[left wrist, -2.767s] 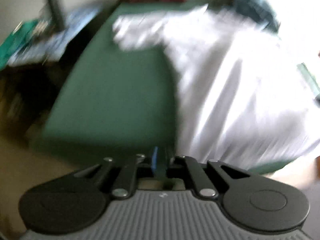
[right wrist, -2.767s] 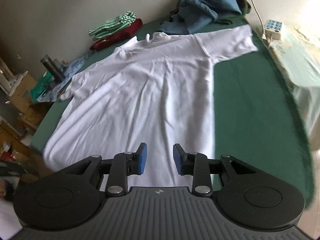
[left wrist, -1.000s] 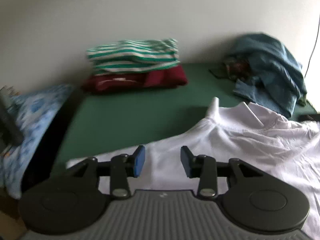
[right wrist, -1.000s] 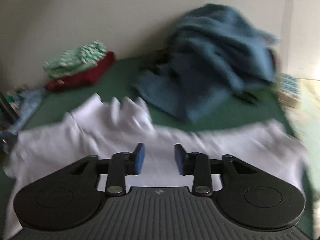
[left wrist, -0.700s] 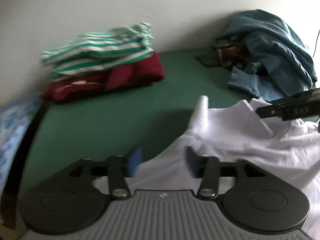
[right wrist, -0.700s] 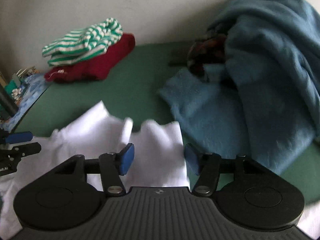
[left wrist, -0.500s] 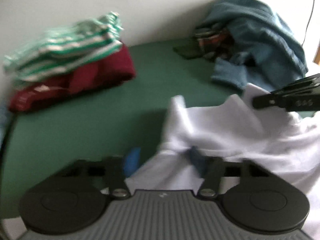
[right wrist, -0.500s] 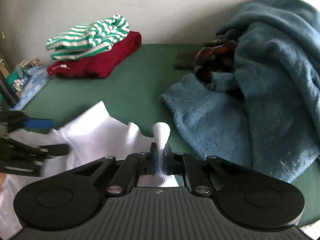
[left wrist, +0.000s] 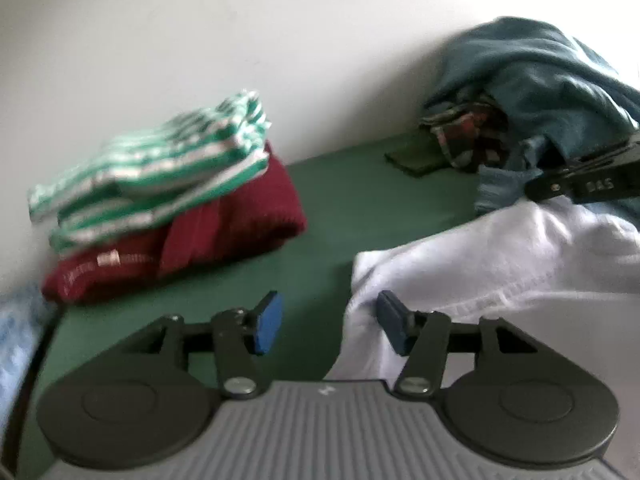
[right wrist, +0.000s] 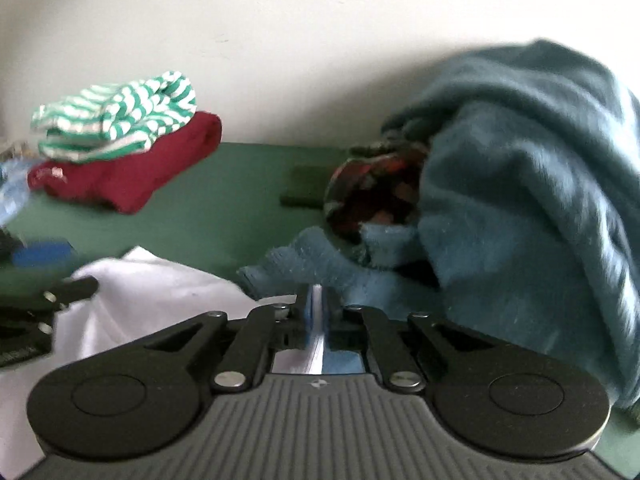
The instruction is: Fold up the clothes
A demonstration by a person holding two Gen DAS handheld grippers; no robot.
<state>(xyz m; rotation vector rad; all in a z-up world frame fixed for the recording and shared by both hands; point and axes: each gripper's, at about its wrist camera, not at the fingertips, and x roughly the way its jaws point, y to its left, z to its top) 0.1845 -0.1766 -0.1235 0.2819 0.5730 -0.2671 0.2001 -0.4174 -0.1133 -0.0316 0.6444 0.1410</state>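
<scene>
Green bench [left wrist: 360, 216]: striped and red tops folded; white shirt [left wrist: 500, 264] unfolded, right gripper [right wrist: 316, 312] clamping it, left gripper [left wrist: 328, 320] spread.

White shirt [left wrist: 520, 264]; green-and-white striped top [right wrist: 116, 124] on dark red garment [right wrist: 132, 176]; teal-blue sweater [right wrist: 520, 200]; red-and-dark patterned cloth [right wrist: 376, 188]; green surface [left wrist: 352, 208]; blue gripper pads [left wrist: 268, 322].

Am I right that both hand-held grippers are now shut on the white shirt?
Not quite: only the right hand-held gripper is shut on the white shirt. The left wrist view shows the left hand-held gripper open at the shirt's edge.
</scene>
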